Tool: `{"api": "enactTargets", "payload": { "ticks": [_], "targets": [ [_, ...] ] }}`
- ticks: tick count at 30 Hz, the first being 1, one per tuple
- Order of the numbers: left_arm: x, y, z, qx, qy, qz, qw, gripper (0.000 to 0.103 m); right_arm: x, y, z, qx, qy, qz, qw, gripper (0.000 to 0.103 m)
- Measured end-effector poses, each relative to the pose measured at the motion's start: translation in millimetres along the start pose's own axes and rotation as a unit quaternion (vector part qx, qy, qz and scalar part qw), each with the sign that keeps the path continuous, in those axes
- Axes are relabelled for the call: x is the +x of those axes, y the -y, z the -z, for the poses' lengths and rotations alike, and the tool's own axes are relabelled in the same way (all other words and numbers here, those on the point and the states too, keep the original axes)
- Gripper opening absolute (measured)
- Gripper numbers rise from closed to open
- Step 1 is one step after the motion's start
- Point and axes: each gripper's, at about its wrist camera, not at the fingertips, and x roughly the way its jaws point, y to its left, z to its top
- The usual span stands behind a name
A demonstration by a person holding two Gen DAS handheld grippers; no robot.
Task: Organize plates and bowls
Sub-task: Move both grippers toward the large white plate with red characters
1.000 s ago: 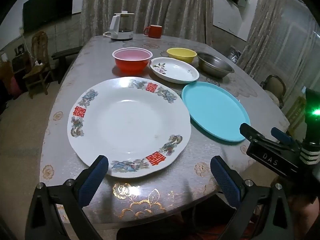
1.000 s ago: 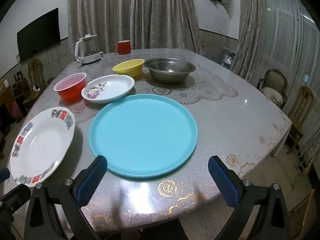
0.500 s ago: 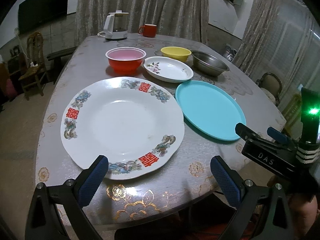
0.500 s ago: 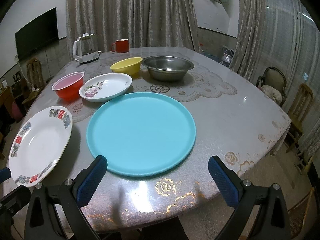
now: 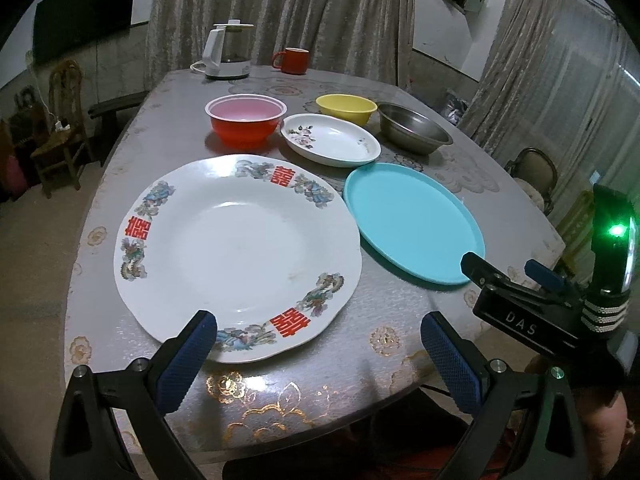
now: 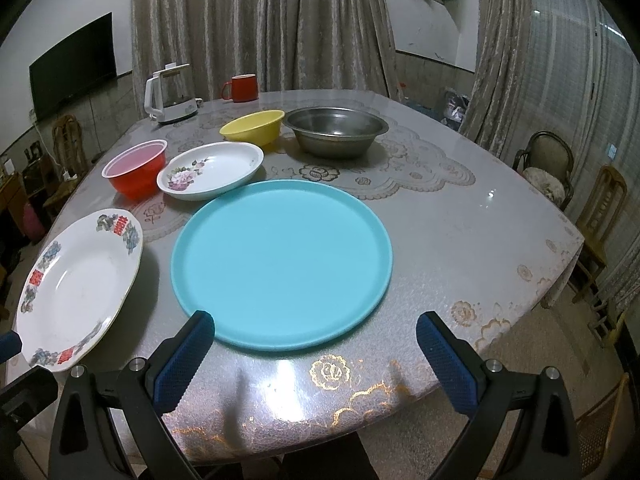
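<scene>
Two red double-happiness characters are printed on the rim of the large white plate (image 5: 236,256), seen from the left wrist view near the table (image 5: 120,152) edge. The left gripper (image 5: 318,354) is held wide open, empty, just short of this plate. "DAS" is read on the right gripper body at right. From the right wrist view, the right gripper (image 6: 314,354) is spread open, empty, before the turquoise plate (image 6: 282,268); bowls are set farther back.
</scene>
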Motion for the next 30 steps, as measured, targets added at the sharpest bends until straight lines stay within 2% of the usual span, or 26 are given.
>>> {"api": "enactTargets", "payload": {
  "ticks": [4,7,12,14,19,23,30],
  "targets": [
    [3,0,-1,0.004,-0.014,-0.001,0.9999,0.103,1,-1,0,-0.001,-0.002,0.0,1.0,0.103],
    [5,-2,-3,0.0,-0.022,0.014,0.9997,0.103,2,0,-2,-0.002,-0.004,0.0,1.0,0.103],
    [3,-8,-8,-0.025,-0.014,0.053,0.9982,0.103,5,3,-3,0.003,-0.005,0.003,1.0,0.103],
    [3,-10,-10,-0.033,-0.014,0.056,0.9978,0.103,5,2,-4,0.001,-0.006,0.001,1.0,0.103],
    [5,-13,-12,-0.04,-0.023,0.032,0.9984,0.103,6,1,-3,-0.002,-0.006,-0.006,1.0,0.103],
    [10,-18,-13,-0.037,-0.029,0.0,0.9989,0.103,6,-3,-3,-0.011,-0.003,-0.013,1.0,0.103],
    [12,-23,-20,-0.029,-0.015,-0.039,0.9987,0.103,9,-8,-2,-0.022,-0.004,-0.032,0.999,0.103]
  ]
}}
